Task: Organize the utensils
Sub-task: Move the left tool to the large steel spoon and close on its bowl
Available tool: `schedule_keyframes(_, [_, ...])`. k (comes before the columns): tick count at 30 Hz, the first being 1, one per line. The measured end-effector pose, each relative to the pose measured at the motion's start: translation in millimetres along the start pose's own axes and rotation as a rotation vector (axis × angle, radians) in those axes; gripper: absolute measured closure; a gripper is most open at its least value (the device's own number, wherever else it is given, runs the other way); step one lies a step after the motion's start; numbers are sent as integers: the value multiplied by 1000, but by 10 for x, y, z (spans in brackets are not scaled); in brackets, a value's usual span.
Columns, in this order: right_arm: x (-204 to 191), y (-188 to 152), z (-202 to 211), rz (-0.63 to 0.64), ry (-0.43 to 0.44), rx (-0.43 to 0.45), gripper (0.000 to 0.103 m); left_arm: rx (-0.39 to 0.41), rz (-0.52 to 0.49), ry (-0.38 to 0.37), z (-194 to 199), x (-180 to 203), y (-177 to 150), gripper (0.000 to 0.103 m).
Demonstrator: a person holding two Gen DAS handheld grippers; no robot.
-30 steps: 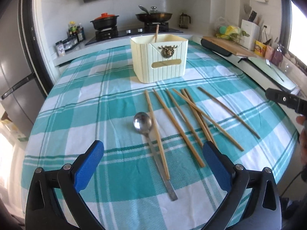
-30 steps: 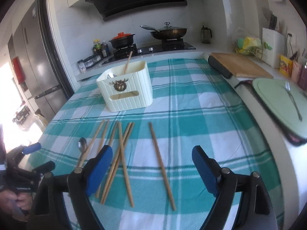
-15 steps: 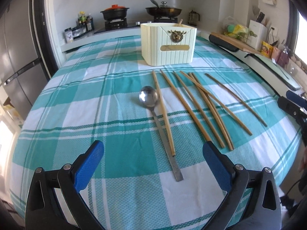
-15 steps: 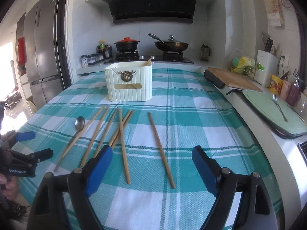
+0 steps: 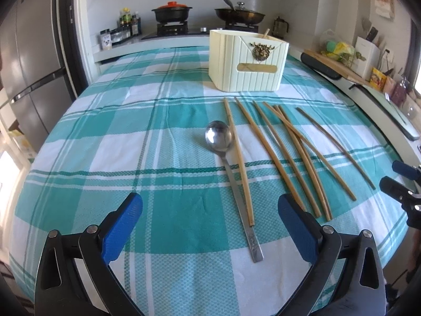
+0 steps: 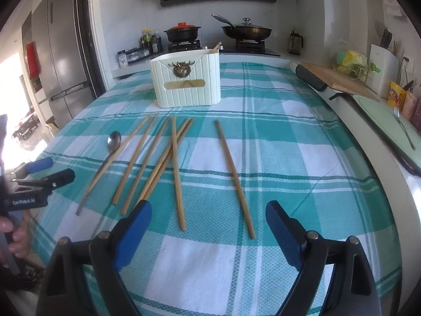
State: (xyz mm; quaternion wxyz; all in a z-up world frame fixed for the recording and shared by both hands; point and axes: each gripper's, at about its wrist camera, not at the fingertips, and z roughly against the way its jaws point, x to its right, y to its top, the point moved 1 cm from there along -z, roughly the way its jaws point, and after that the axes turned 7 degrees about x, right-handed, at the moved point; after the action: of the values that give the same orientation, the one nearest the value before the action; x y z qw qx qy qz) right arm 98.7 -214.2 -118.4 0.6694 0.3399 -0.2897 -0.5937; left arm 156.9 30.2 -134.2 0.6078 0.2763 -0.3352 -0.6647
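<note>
A cream utensil holder (image 5: 247,62) stands at the far side of the table, also in the right wrist view (image 6: 185,79), with one chopstick end sticking out. Several wooden chopsticks (image 5: 289,155) lie fanned on the cloth in front of it, also in the right wrist view (image 6: 158,163). One chopstick (image 6: 234,177) lies apart on the right. A metal spoon (image 5: 226,163) lies left of them, bowl toward the holder. My left gripper (image 5: 210,226) is open and empty above the spoon's handle end. My right gripper (image 6: 208,229) is open and empty above the near chopstick ends.
The table has a teal and white checked cloth (image 5: 118,131). Behind it are a stove with a black pot (image 5: 172,13) and a pan (image 5: 239,14). A counter on the right holds a cutting board (image 6: 339,79) and a green tray with a fork (image 6: 389,123).
Both grippers have dropped lower and moved closer over the table. The utensils and holder have not moved.
</note>
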Motion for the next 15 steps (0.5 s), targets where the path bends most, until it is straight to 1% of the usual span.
schedule_keyframes(4, [37, 2, -43, -4, -3, -20, 13, -11, 13, 8, -29, -44, 11, 1])
schedule_keyframes(9, [9, -1, -89, 27, -22, -48, 13, -25, 34, 20, -63, -101, 20, 1])
schedule_keyframes(12, [44, 1, -62, 28, -44, -39, 13, -41, 87, 12, -103, -198, 16, 1])
schedule_keyframes(15, [82, -11, -35, 14, -49, -27, 13, -61, 141, 2, -152, -300, -10, 1])
